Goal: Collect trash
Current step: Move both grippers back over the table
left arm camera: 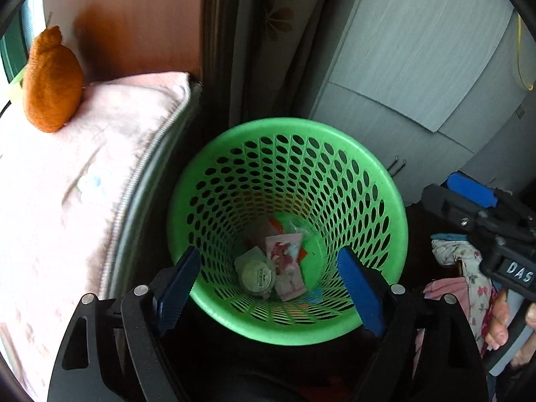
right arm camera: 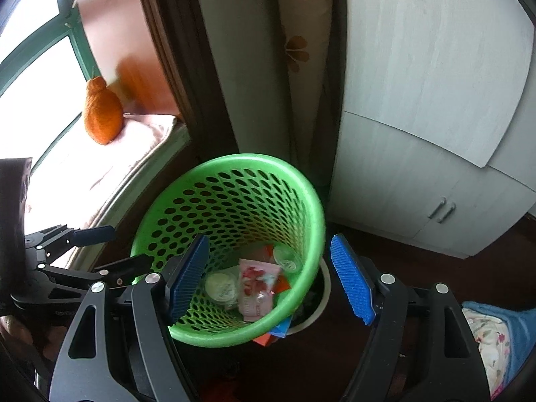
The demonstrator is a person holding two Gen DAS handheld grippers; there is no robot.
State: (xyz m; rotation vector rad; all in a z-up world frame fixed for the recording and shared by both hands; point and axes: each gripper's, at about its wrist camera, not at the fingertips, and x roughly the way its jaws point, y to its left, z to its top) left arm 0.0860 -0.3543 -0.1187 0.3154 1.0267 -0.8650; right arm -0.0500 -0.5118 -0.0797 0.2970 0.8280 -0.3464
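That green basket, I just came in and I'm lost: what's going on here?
A person is collecting trash with a hand-held gripper in each hand. Both hang open and empty above the green basket: the left hand-held gripper over its mouth, the right hand-held gripper straddling its right rim. In the bottom lie a pink wrapper, a round lidded cup and other scraps. Some colored scraps lie outside on the floor.

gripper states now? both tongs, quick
Left tongs: open, holding nothing, over the green basket.
Right tongs: open, holding nothing, over the same basket.
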